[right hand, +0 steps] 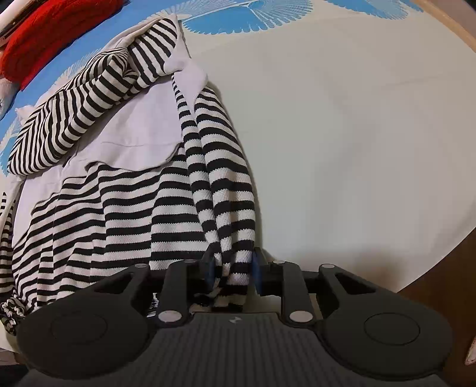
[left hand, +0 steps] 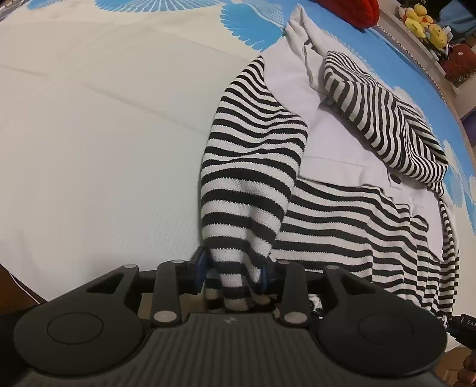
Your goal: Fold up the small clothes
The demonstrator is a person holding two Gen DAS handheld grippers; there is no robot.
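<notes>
Nearest the left wrist camera, the left gripper had its jaws closed on a bunched corner of the black-and-white striped garment, the cloth pinched between the blue pads and trailing back toward the camera. In the right wrist view the right gripper likewise clamped a gathered fold of the striped garment between its own blue pads.

From each grip a twisted band of striped knit rose away across the bed. Between those bands the garment's body lay spread on the pale bedsheet, rumpled along its lower edge. Farther on, a plain white panel of the same piece, or of a second layer, I could not tell which, lay over the stripes, with a dark button on it. A striped sleeve lay folded across that white panel.

Beyond the clothing, the sheet showed blue fan-shaped prints. A red knitted item rested at the far edge, and yellow plush toys sat on a shelf past the bed.
</notes>
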